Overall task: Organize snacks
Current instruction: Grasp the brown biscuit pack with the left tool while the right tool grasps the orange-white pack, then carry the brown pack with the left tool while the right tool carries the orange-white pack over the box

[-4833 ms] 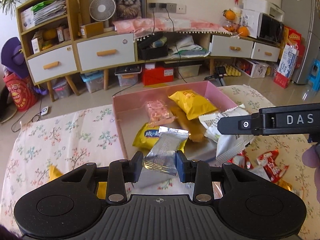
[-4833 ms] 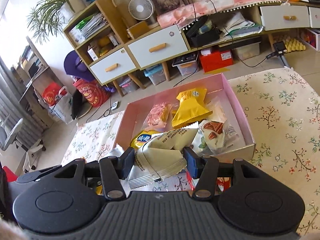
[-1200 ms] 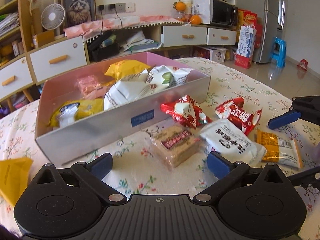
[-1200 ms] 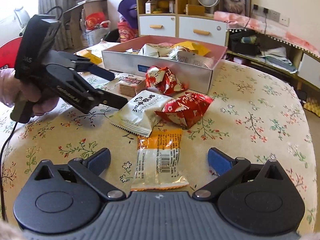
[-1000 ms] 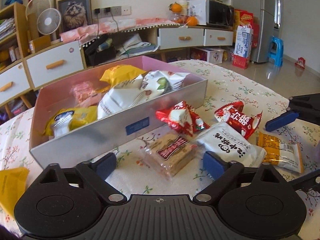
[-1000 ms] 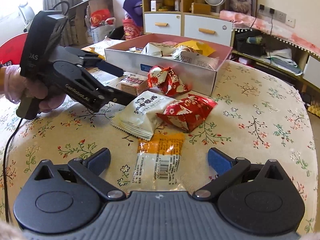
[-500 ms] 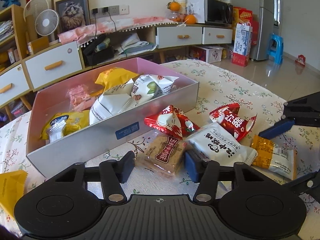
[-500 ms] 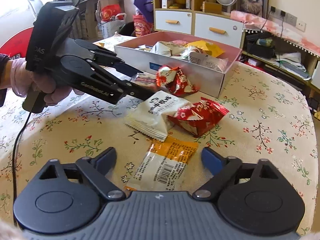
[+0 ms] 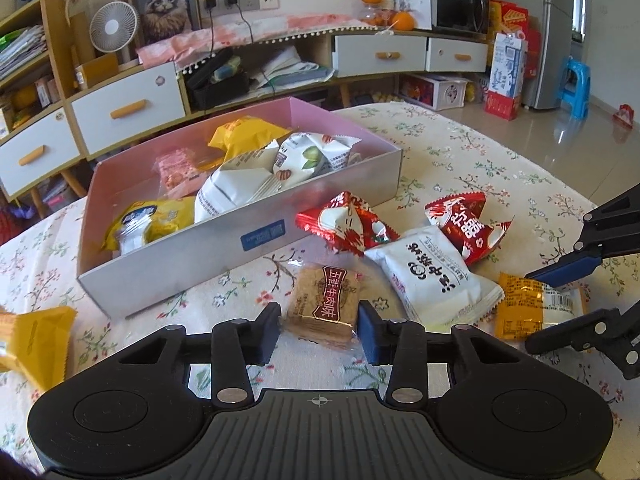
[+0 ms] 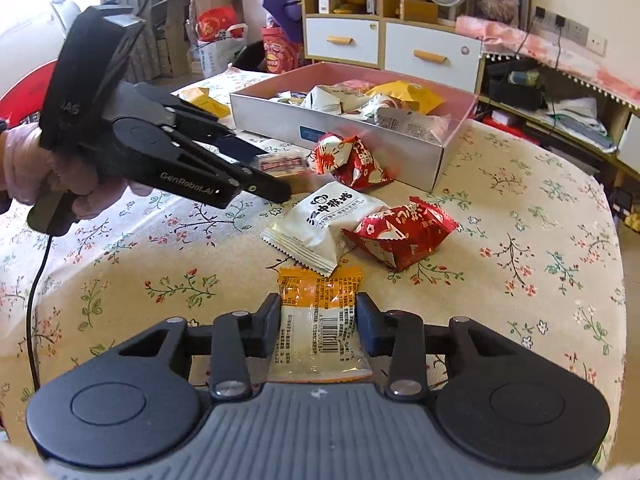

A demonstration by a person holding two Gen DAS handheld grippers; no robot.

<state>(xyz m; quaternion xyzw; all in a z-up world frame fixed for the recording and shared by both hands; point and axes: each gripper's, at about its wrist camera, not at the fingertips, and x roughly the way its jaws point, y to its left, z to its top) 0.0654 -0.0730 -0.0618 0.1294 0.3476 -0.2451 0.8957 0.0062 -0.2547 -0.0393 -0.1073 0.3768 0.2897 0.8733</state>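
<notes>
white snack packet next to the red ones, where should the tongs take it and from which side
Grip the white snack packet across its puffy middle, coming from above: it lies flat on the tablecloth. One red packet overlaps its right edge, and the orange packet sits at its near crimped end, so those sides look crowded.

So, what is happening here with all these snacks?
A person is sorting snacks into the pink box, with a gripper in each hand. The left gripper has just been closing on the brown biscuit pack; the right gripper has just been closing on the orange packet. Both packs lie on the tablecloth. Two red packs and a white one wait there too.
</notes>
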